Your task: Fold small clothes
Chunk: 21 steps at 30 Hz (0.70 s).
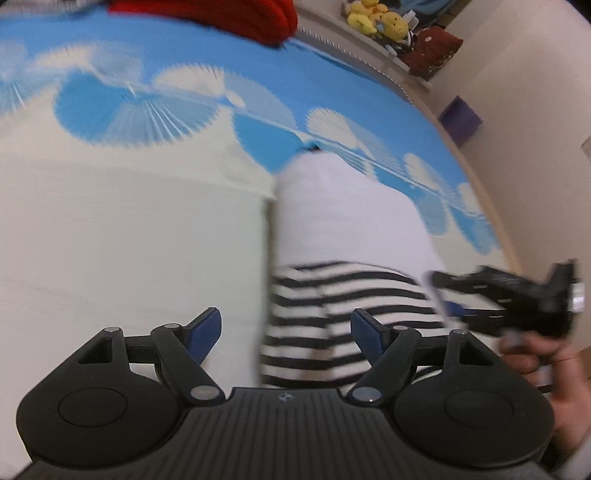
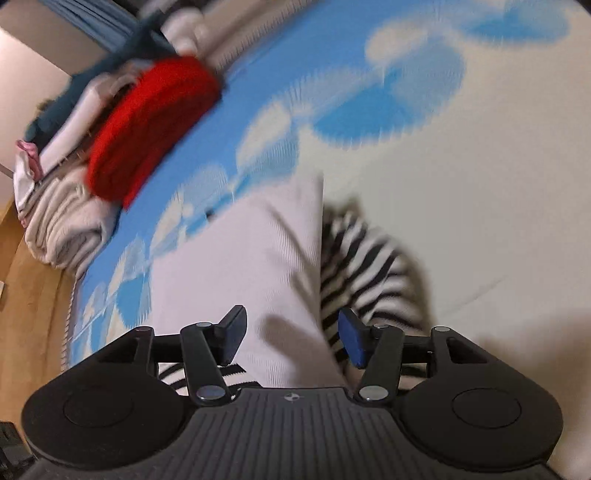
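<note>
A small garment, plain white (image 1: 347, 218) with a black-and-white striped part (image 1: 332, 314), lies on the blue-and-white patterned bed sheet (image 1: 147, 221). My left gripper (image 1: 286, 338) is open and empty just above the striped end. My right gripper (image 2: 291, 341) is open and empty over the white part (image 2: 240, 258), with the striped part (image 2: 365, 258) to its right. The right gripper also shows in the left wrist view (image 1: 517, 299), held by a hand at the garment's right edge.
A folded red knit (image 2: 155, 125) lies on a pile of folded clothes (image 2: 62, 218) at the bed's far end. Yellow plush toys (image 1: 376, 18) sit on a shelf by the wall. A purple box (image 1: 460, 118) stands beside the bed.
</note>
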### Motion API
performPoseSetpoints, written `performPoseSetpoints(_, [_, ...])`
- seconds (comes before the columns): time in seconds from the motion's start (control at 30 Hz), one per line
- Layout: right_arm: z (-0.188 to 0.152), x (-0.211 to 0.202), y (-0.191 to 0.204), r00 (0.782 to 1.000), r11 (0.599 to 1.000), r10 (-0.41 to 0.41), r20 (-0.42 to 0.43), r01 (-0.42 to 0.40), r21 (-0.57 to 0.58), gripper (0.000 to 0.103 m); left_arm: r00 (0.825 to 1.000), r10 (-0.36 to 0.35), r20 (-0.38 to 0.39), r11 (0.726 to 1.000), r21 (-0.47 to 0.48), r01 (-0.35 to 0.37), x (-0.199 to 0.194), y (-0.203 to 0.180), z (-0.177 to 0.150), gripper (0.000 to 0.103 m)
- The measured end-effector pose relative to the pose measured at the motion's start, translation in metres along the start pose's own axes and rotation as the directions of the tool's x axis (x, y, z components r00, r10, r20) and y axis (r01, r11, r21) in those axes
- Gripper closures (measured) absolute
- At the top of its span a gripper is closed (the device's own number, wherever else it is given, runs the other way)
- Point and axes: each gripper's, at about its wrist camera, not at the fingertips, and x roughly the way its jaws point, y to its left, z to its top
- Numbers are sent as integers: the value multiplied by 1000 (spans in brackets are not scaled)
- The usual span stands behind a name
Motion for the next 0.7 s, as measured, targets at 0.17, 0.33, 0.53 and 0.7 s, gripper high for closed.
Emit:
performPoseSetpoints(0.17, [10, -29, 9, 982, 993, 114, 149, -115, 0, 100, 996, 11, -90, 1000, 1, -11, 36, -25, -11, 19])
performPoseSetpoints(0.33, [19, -31, -2, 984, 994, -34, 173, 51, -95, 100, 970, 162, -179, 983, 118, -143, 72, -40, -26, 13])
performPoseSetpoints(0.53, [18, -12, -16, 982, 983, -159, 104, 167, -72, 97, 961, 210, -182, 973, 136, -187, 80, -50, -37, 13])
performPoseSetpoints(0.7, [12, -46, -17, 984, 992, -84, 160, 97, -78, 61, 991, 110, -79, 994, -4, -110, 51, -37, -25, 16])
